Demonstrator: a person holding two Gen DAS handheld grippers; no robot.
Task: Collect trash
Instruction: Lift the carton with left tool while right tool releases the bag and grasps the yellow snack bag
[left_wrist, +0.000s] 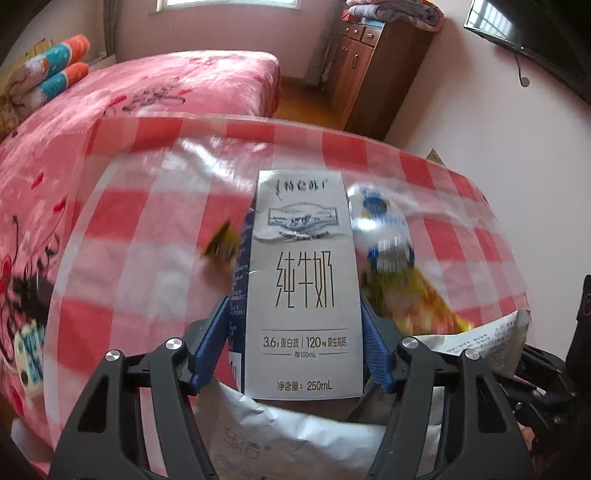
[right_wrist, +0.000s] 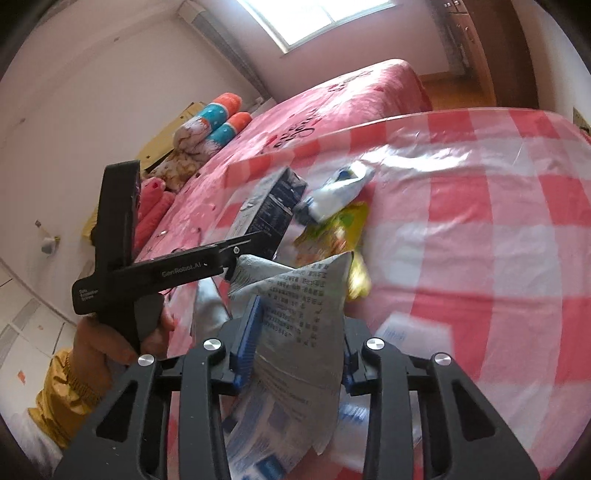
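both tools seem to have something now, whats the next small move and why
Probably lift both tools straight up off the checked cloth. The left tool is shut on the milk carton, the right tool on the printed silver wrapper. Rising first should keep the loose yellow wrapper undisturbed.

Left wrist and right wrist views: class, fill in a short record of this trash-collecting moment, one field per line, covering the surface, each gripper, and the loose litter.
surface: red-and-white checked cloth under clear plastic
left gripper: shut on the milk carton, pads on its two sides
right gripper: shut on a printed silver wrapper
loose litter: white-and-blue wrapper and yellow packet to the right of the carton
background: bed with pink cover, wooden cabinet
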